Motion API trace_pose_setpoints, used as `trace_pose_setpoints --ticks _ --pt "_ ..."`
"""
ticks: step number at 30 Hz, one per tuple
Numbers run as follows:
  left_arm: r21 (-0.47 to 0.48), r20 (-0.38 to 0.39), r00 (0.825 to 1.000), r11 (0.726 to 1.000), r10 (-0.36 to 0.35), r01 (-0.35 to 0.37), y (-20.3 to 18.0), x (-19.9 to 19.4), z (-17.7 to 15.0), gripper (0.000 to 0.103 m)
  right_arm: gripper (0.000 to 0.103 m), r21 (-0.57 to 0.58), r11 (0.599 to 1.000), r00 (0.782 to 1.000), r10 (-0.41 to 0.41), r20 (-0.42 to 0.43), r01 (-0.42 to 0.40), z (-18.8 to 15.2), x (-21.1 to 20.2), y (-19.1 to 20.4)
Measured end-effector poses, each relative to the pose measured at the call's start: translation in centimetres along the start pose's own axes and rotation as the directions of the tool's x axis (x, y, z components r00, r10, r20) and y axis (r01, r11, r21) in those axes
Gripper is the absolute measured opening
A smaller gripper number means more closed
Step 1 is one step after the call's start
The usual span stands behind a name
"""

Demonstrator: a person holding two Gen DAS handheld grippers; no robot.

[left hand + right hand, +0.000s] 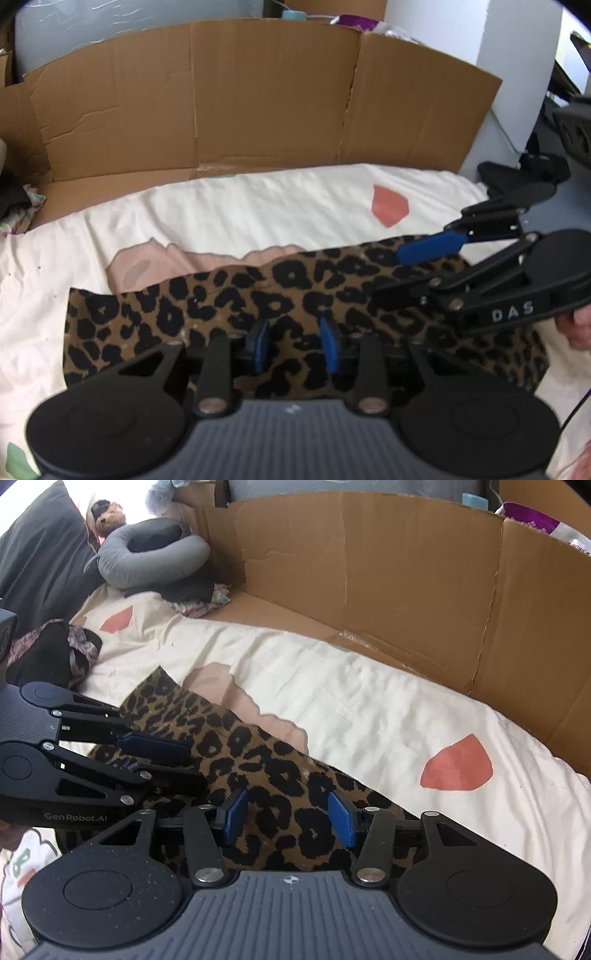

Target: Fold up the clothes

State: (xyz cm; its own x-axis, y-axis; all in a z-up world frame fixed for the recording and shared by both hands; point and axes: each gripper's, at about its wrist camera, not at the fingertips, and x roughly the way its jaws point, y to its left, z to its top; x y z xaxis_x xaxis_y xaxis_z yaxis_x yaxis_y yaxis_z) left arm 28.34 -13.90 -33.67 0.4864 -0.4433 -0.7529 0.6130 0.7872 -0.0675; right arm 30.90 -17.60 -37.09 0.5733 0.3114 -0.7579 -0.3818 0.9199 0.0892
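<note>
Cream bedsheet [258,206] carries one leopard-print garment [221,306]; two tongs, left [295,341] and right [288,818], hover agape above it.

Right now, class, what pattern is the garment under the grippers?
Leopard print, black spots on brown: the garment shows best in the right wrist view.

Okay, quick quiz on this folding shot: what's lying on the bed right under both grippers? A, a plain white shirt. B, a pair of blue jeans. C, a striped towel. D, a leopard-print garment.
D: the leopard-print garment lies spread on the cream bedsheet, and both the left gripper and the right gripper are open over it.
</note>
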Motion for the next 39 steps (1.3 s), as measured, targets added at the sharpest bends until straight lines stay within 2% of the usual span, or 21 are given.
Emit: trace_pose_setpoints --ticks 2,4,6,8,11,12,13,16,20,25,30,35,39 --pt "-0.008 -0.005 1.000 1.000 0.003 -0.004 0.5 0.3 -0.4 0.042 0.065 -0.008 1.000 1.000 -0.009 -0.011 0.009 -0.3 0.5 -0.1" --pt "-0.024 -0.007 1.000 1.000 -0.005 0.005 1.1 0.7 -0.8 0.042 0.081 0.000 1.000 0.999 -0.029 -0.033 0.029 -0.5 1.2 -0.5" --pt "-0.040 -0.007 1.000 0.999 -0.018 0.018 1.6 0.7 -0.9 0.042 0.084 0.046 0.999 0.999 -0.021 -0.040 0.023 -0.7 1.4 -1.3" --pt "-0.021 -0.009 1.000 1.000 -0.002 0.002 1.5 0.4 -0.7 0.042 0.084 0.094 0.995 0.999 -0.009 -0.044 0.013 -0.9 1.6 -2.2" --pt "-0.029 0.009 0.999 0.998 0.054 -0.054 1.9 -0.4 -0.4 0.042 0.081 0.083 0.995 0.998 -0.051 -0.036 0.054 -0.8 0.8 -2.3" --pt "-0.048 0.016 0.997 0.996 0.076 -0.075 2.4 -0.7 -0.3 0.040 0.077 0.084 0.994 0.998 -0.063 -0.029 0.065 -0.8 0.5 -2.5" --pt "-0.066 0.021 0.996 0.994 0.091 -0.090 2.9 -1.0 -0.2 0.035 0.068 0.089 0.993 0.997 -0.071 -0.023 0.072 -0.7 0.2 -2.6" --pt "-0.111 0.027 0.994 0.989 0.104 -0.101 4.1 -1.7 0.0 0.035 0.060 0.104 0.991 0.996 -0.087 -0.002 0.087 -0.4 -0.8 -3.0" --pt "-0.107 0.052 0.996 0.992 0.075 -0.070 3.9 -3.1 -0.2 0.035 0.058 0.104 0.993 0.998 -0.060 0.035 0.056 0.0 -2.1 -2.7" --pt "-0.092 0.062 0.998 0.996 0.002 0.004 1.9 -4.1 -0.7 0.035 0.050 0.076 0.997 0.999 0.006 0.048 -0.010 -0.1 -2.8 -0.7" --pt "-0.044 0.054 0.997 0.997 -0.055 0.057 -0.7 -4.2 -1.4 0.035 0.048 -0.007 0.998 0.998 0.057 0.036 -0.056 -0.9 -3.1 2.1" --pt "-0.022 0.031 0.998 0.998 -0.060 0.061 -1.5 -3.5 -2.1 0.035 0.045 -0.075 0.995 0.998 0.064 0.021 -0.063 -1.6 -3.2 3.9" --pt "0.013 -0.024 1.000 1.000 -0.014 0.014 -1.6 -1.8 -2.3 0.034 0.044 -0.104 0.993 0.999 0.047 -0.025 -0.050 -2.1 -1.8 4.1"
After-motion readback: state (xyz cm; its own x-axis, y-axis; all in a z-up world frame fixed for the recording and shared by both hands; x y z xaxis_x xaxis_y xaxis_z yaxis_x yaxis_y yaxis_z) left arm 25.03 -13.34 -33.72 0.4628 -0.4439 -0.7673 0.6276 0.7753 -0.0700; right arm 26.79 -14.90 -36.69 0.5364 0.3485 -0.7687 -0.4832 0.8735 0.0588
